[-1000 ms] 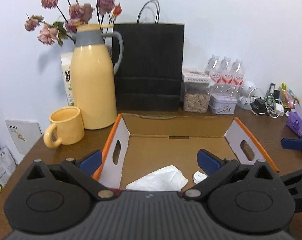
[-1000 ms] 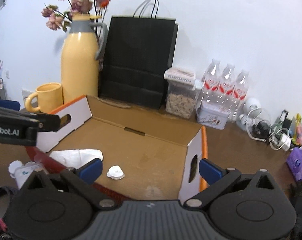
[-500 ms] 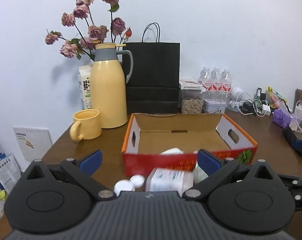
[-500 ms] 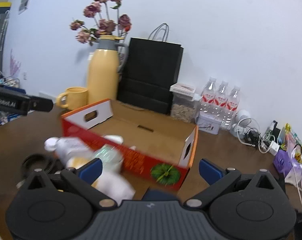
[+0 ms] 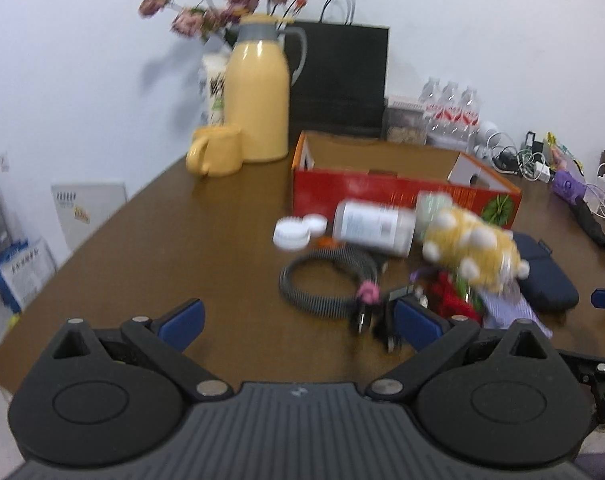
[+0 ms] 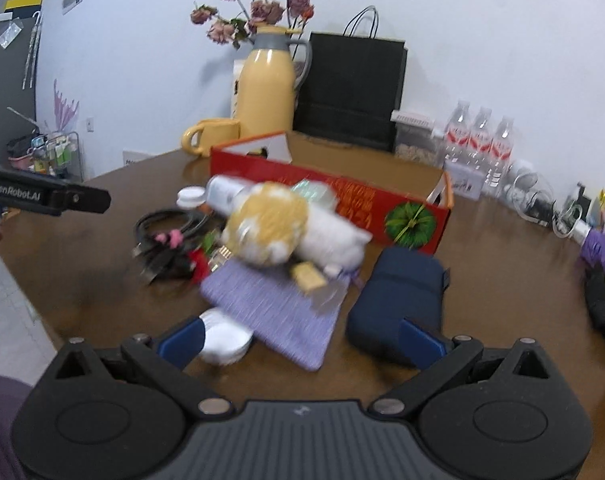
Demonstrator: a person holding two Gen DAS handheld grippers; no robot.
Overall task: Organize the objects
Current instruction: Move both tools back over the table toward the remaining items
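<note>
A red cardboard box stands open on the brown table. In front of it lies a pile: a white bottle, white lids, a coiled black cable, a yellow and white plush toy, a purple striped pouch and a dark blue case. My left gripper is open, held back from the pile over bare table. My right gripper is open above the pouch, with a white lid by its left finger.
A yellow thermos, a yellow mug, a black paper bag, water bottles and tangled chargers line the back wall. A black umbrella lies at the right. The table's left edge drops to the floor.
Both grippers have pulled back and away from the box. One second ago they looked into it; now the whole pile in front of it shows. Both stayed open.
</note>
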